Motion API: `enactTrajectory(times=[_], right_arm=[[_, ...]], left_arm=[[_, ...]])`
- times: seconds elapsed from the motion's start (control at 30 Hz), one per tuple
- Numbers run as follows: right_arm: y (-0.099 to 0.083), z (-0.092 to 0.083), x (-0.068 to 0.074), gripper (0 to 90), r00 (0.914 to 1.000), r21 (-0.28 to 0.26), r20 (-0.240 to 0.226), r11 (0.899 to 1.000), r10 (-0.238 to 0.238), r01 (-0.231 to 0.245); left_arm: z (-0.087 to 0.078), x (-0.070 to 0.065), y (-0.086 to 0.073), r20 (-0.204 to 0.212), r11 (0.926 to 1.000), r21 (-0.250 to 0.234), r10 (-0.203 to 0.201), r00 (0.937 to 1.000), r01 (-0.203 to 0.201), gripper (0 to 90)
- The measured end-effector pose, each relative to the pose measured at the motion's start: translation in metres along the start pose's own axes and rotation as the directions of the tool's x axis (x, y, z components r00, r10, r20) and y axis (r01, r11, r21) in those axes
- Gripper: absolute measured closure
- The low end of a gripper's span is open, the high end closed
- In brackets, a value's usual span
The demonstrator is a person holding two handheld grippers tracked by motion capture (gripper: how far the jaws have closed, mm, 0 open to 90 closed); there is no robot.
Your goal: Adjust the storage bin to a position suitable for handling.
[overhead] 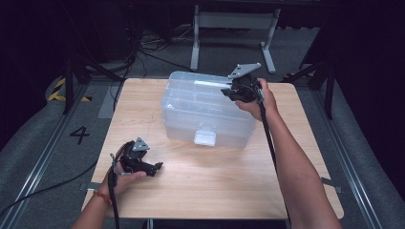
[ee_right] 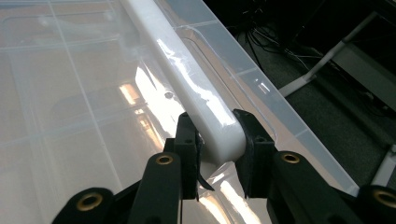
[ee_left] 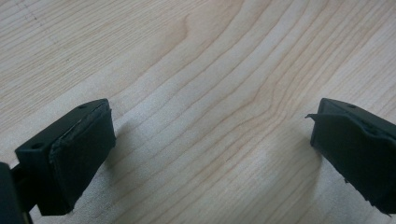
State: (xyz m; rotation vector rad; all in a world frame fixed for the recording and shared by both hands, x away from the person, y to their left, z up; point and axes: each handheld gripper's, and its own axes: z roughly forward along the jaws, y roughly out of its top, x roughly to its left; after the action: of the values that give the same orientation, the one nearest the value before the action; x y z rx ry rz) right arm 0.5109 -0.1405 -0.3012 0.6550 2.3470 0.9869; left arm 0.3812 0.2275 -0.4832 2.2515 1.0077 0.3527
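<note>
The right claw (ee_right: 217, 135) pinched the white handle (ee_right: 187, 79) atop the clear box (overhead: 206, 110) at the surface's (overhead: 210, 191) far middle, probably to lift it, while the left claw (ee_left: 210, 140) hung wide and empty over the near left.

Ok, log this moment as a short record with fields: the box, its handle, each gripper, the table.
box: clear plastic storage box with divided lid, on the far half of the table, white latch facing the person
handle: white handle lying along the lid's top
right gripper: right gripper on top of the box, jaws closed on one end of the handle
left gripper: left gripper low over bare wood near the table's front left, jaws wide apart, nothing between them
table: light wooden table
</note>
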Motion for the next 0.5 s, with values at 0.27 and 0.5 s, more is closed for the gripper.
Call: enactTrajectory(times=[0.27,0.5], right_arm=[[-0.004,-0.008,0.003,74.8,0.9989,-0.01,-0.039,1.0,-0.027,0.027],[-0.012,-0.019,0.006,76.3,0.996,-0.033,-0.078,0.999,-0.043,0.04]], left_arm=[[0.0,0.0,0.0,0.0,1.0,-0.001,0.001,1.0,-0.001,0.4],[0.0,0.0,0.0,0.0,1.0,0.0,-0.001,1.0,0.001,0.4]])
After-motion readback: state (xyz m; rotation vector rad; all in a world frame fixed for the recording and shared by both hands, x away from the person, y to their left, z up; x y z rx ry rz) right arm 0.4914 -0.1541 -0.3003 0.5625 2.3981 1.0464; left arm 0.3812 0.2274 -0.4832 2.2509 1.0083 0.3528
